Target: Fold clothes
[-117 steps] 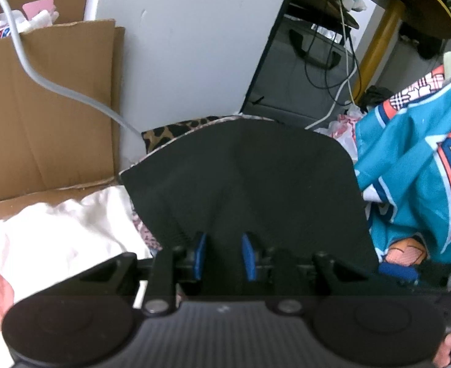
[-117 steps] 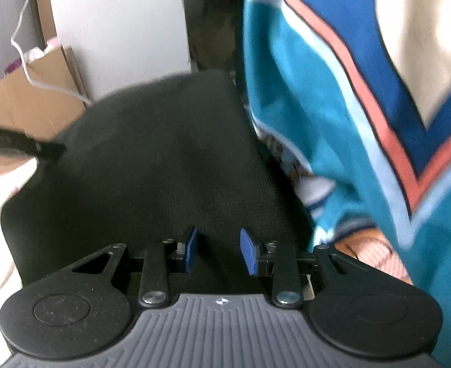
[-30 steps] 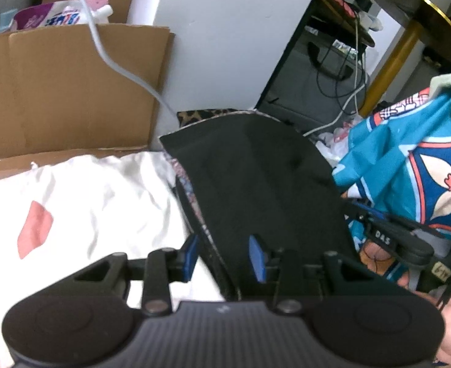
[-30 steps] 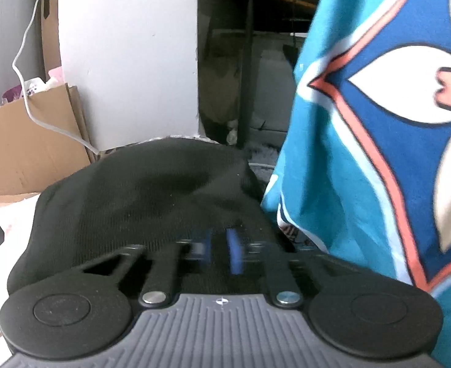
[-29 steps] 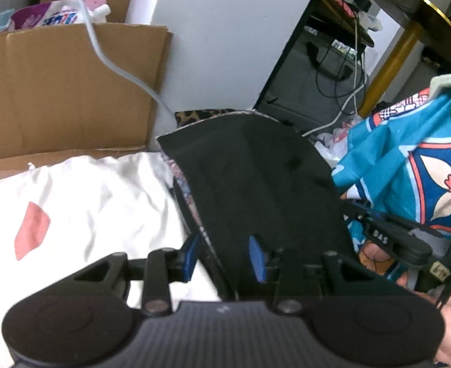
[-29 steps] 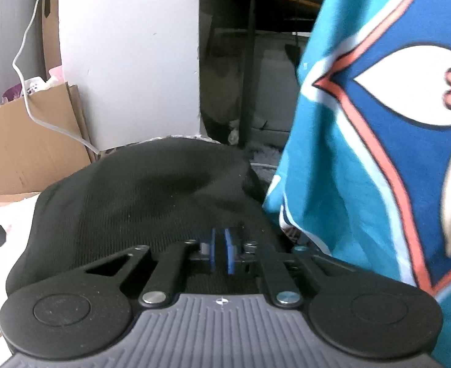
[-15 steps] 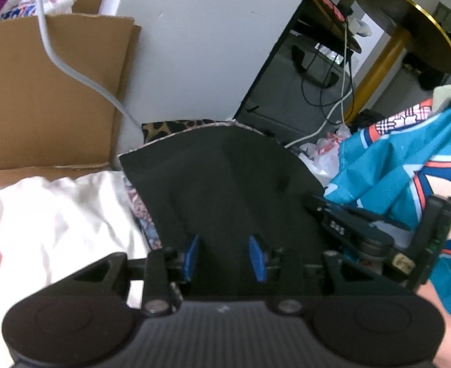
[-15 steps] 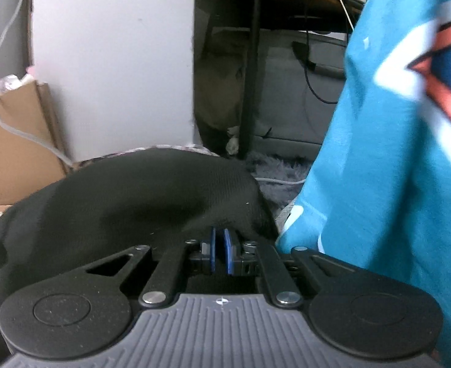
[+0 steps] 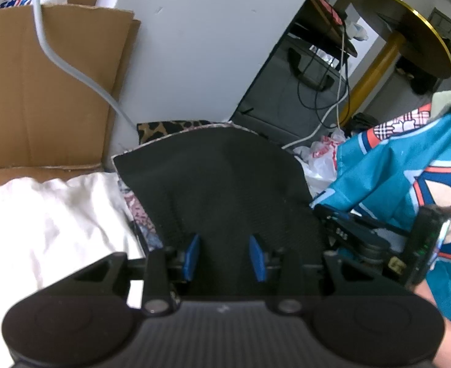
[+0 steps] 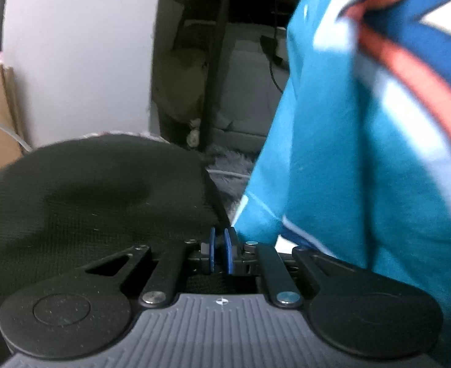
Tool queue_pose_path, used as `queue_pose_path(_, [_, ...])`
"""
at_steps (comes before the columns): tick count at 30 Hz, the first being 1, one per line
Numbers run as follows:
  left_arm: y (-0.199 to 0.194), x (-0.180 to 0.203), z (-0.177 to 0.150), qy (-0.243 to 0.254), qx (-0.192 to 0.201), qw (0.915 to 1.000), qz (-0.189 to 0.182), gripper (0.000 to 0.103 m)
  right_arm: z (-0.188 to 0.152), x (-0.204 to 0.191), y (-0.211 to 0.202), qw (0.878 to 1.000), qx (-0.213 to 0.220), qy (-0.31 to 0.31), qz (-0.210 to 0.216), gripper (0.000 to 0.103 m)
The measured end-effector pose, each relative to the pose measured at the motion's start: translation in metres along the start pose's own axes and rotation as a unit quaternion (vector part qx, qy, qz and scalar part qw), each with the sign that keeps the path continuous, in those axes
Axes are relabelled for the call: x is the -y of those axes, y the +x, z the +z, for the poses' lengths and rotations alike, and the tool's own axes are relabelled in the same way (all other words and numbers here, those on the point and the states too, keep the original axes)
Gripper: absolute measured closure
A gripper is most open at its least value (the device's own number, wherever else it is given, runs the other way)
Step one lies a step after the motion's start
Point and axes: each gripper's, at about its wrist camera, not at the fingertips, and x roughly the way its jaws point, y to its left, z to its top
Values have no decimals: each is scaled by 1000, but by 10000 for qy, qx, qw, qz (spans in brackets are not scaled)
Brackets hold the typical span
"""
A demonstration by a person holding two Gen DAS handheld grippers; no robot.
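Observation:
A black knit garment (image 9: 219,184) lies spread in front of both grippers, over a patterned cloth. My left gripper (image 9: 224,257) is open, its blue pads (image 9: 191,257) standing apart above the garment's near part. My right gripper (image 10: 219,250) is shut, its pads pinching the right edge of the black garment (image 10: 87,199). In the left wrist view the right gripper (image 9: 323,214) reaches in from the right at that edge. A teal printed garment (image 10: 348,153) hangs close on the right.
White cloth (image 9: 51,214) lies to the left. A cardboard sheet (image 9: 41,92) with a grey cable (image 9: 66,64) and a white panel (image 9: 195,46) stand behind. A gold round table (image 9: 403,40), a dark cabinet with cords and a plastic bag (image 9: 320,159) are at the back right.
The right gripper went from open to shut on the black garment's edge and has moved closer to the teal cloth. The left gripper stayed open and shifted over the black garment.

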Motion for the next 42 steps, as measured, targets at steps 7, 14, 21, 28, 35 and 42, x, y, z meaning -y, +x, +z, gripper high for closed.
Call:
queue_pose_path(7, [-5,2,7,-18,74,9999,94,64,17,-18,-4,9992,178,-149,331,81])
queue_pose_path(14, [1,-1,4,-30,42,9999,107,64,19,-24,23,9990,-60,-423,-124,75])
queue_pose_path(21, [1,-1,4,-20,35,9999,117,64,21,-22,16,9964,23,-815,-238,75])
queue_pose_path(28, [-6,6,-3,135,-70,9995,283,64,16,-15,-6,9992,-68,-297,269,72])
queue_pose_path(35, [-17,18,-23,398,-250,9972,580,60,-1,-12,-36,9976,-219,-224,613,58])
queue_pose_path(42, [-38,34,-33,576,-315,9924,1041,43,-12,-15,-66,9948,-422,-246,892,50])
